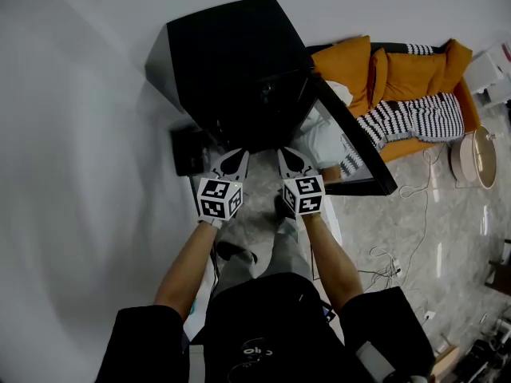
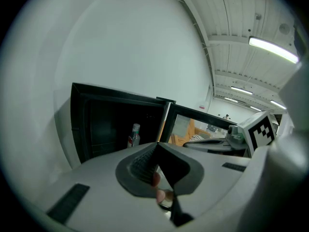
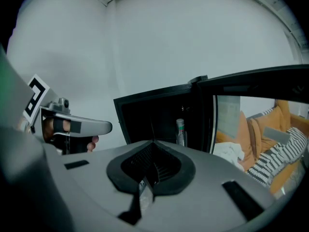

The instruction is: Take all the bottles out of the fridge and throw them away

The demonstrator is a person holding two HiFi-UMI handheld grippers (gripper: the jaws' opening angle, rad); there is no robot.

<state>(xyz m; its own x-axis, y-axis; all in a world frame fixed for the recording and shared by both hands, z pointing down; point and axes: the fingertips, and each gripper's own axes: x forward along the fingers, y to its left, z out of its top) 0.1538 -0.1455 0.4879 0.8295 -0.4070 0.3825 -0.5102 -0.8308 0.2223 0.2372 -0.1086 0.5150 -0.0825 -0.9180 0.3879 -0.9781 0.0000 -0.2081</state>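
Head view: a black fridge [image 1: 231, 70], its glass door [image 1: 351, 146] open, stands on a pale marbled floor [image 1: 415, 230] beside an orange sofa [image 1: 399, 74].

Left gripper view: the left gripper [image 2: 158, 145] has its jaws together and empty; a clear plastic bottle [image 2: 133, 135] stands inside the fridge under ceiling strip lights [image 2: 273, 50].

Right gripper view: the right gripper [image 3: 153, 143] is likewise closed on nothing.

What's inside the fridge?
One upright bottle shows in the open fridge. The rest is dark; the right tongs cover its lower part.
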